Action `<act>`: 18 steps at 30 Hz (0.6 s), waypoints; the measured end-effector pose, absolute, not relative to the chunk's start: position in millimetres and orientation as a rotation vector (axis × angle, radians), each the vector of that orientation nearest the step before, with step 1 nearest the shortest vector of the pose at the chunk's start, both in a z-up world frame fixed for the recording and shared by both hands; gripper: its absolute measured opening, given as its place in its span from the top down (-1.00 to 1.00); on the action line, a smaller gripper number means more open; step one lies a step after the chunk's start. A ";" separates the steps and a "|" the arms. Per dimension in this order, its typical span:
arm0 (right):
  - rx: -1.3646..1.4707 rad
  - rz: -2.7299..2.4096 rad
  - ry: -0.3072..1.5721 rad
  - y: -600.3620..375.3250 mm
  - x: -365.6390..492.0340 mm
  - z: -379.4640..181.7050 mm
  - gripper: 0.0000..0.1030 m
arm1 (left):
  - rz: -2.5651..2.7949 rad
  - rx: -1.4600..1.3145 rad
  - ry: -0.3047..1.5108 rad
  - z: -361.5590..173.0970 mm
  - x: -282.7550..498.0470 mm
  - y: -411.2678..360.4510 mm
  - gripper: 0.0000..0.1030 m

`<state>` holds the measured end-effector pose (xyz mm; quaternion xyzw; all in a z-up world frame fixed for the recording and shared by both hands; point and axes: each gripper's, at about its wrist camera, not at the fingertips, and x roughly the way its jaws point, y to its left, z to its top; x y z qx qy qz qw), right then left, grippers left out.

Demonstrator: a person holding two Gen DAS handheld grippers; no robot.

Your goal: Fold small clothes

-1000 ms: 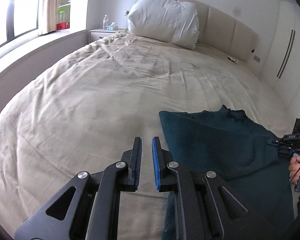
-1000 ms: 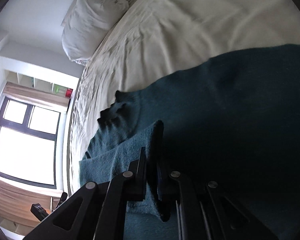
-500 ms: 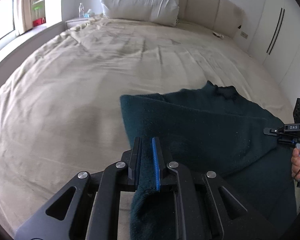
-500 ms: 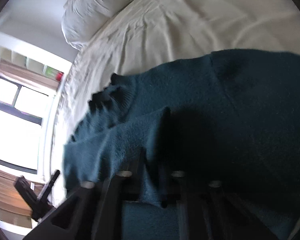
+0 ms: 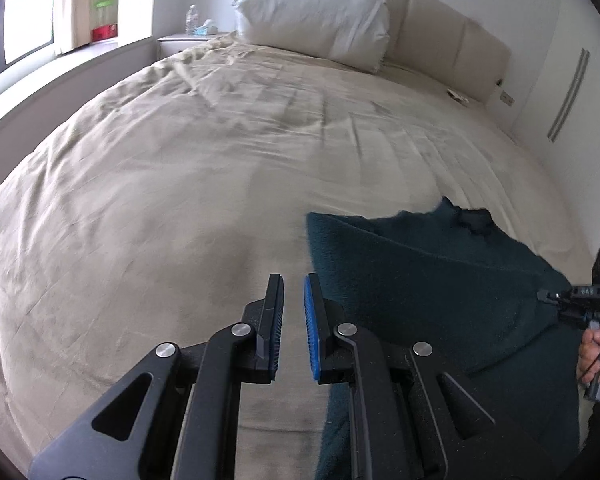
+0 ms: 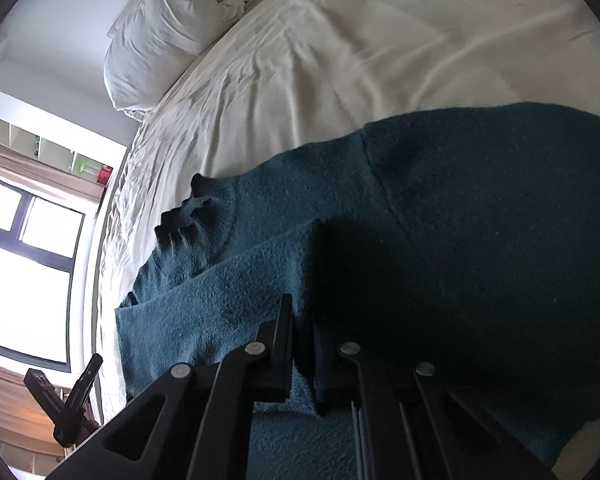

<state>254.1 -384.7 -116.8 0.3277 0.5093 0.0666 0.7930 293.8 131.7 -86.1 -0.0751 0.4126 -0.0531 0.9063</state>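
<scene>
The left gripper (image 5: 293,292) hovers over the bed (image 5: 180,184), jaws slightly spread, empty. The right gripper (image 6: 302,320) has its jaws pinching a fold of the teal sweater (image 6: 480,208).

A home bedroom: a wide bed with a creased beige cover (image 5: 188,184), plump white pillow (image 5: 316,12), padded cream headboard (image 5: 452,44), white bedside cabinet (image 5: 180,42).

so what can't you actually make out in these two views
- Sweater, left wrist view: its near and right parts are hidden by the left gripper and the frame edge.
- Right gripper, right wrist view: shadow hides whether the fabric is pinched.
- Bottle label on the nightstand: too small.
</scene>
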 end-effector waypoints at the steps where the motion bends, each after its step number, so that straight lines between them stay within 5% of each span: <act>1: 0.701 0.142 1.098 -384.1 254.9 -117.6 0.84 | -0.115 -0.146 0.854 -86.4 294.4 127.3 0.80; 18: 0.717 0.146 1.083 -388.7 254.6 -125.5 0.87 | -0.165 0.173 0.957 -142.0 320.8 48.1 0.80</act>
